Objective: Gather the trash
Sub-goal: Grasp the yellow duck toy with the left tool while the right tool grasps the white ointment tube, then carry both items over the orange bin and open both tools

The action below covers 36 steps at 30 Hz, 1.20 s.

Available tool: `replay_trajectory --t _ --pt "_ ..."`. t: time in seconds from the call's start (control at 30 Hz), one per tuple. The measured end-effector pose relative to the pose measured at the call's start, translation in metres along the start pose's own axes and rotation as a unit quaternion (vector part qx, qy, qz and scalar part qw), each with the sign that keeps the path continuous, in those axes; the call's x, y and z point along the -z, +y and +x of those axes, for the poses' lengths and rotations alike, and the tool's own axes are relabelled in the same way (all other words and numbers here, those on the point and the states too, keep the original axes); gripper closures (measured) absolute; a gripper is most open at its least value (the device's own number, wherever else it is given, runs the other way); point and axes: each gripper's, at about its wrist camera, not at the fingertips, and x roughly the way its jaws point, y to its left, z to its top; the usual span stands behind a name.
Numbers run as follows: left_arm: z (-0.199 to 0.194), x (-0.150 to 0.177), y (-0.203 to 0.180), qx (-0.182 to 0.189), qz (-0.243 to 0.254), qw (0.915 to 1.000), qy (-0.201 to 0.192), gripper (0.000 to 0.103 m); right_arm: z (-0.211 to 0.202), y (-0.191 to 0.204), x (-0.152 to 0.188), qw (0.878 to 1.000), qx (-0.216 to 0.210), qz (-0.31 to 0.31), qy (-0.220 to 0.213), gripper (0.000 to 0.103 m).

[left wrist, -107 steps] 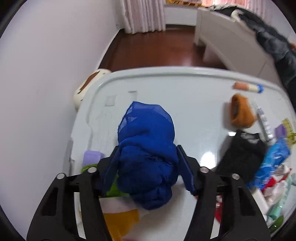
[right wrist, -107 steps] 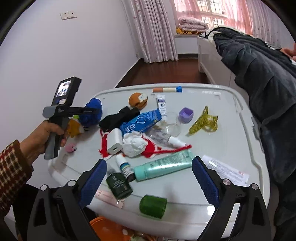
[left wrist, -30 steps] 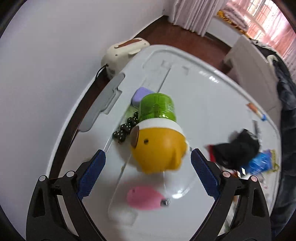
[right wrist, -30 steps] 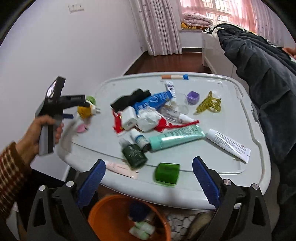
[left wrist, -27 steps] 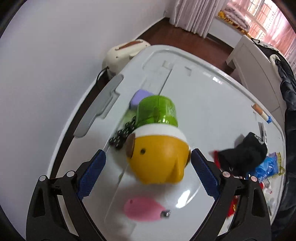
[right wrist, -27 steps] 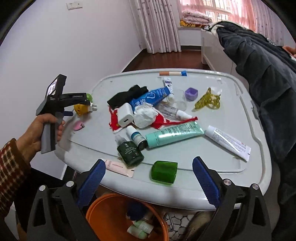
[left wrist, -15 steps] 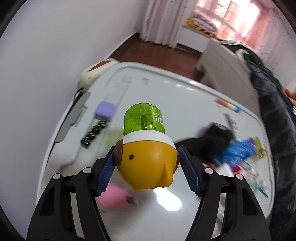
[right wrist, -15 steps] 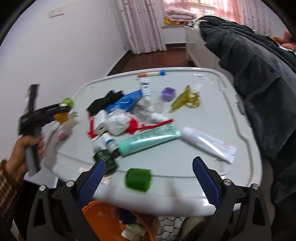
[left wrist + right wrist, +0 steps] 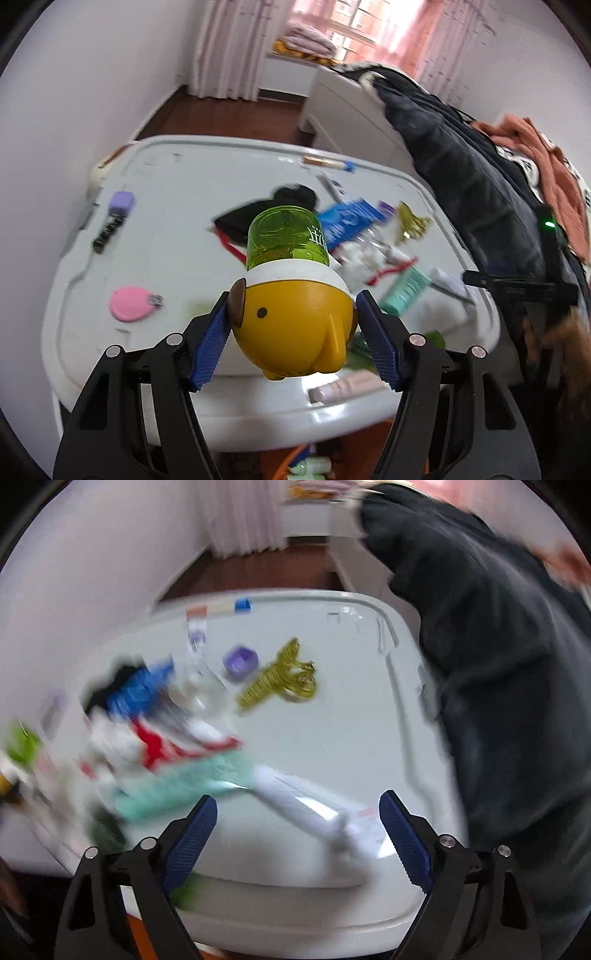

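Above table (image 9: 177,206), left gripper (image 9: 291,334) clamps yellow bottle (image 9: 291,321).

My left hand-held gripper (image 9: 291,334) has both blue pads clamped against the yellow toy bottle (image 9: 291,306), carrying it in the air. My right hand-held gripper (image 9: 297,834) is spread wide, holding nothing.

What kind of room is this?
Probably a bedroom at home: pink curtains over a window, folded bedding on the sill, and a cluttered white table.
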Motion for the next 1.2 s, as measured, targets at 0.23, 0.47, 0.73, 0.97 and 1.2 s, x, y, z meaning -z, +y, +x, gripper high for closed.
replay_trajectory --t 0.23,0.47,0.73,0.97,1.2 --pt "-0.004 0.001 -0.016 0.023 0.025 0.9994 -0.004 0.037 0.033 0.011 0.009 0.977 0.008 -0.210 0.031 0.044" --pt "0.005 0.005 -0.020 0.021 0.024 0.9994 0.012 0.037 0.053 0.001 -0.002 0.983 -0.078 -0.157 0.049 0.059" --pt "0.003 0.004 -0.020 0.029 0.022 0.9993 0.012 0.037 0.036 0.025 0.003 0.995 -0.041 -0.068 0.056 0.073" --pt "-0.014 0.011 -0.025 0.030 0.034 0.9989 0.010 0.037 -0.014 0.036 0.012 0.996 -0.075 -0.048 0.003 0.073" --pt "-0.050 0.079 -0.046 0.056 0.052 0.9948 0.068 0.037 -0.062 0.079 0.091 0.982 -0.185 -0.043 0.022 0.073"
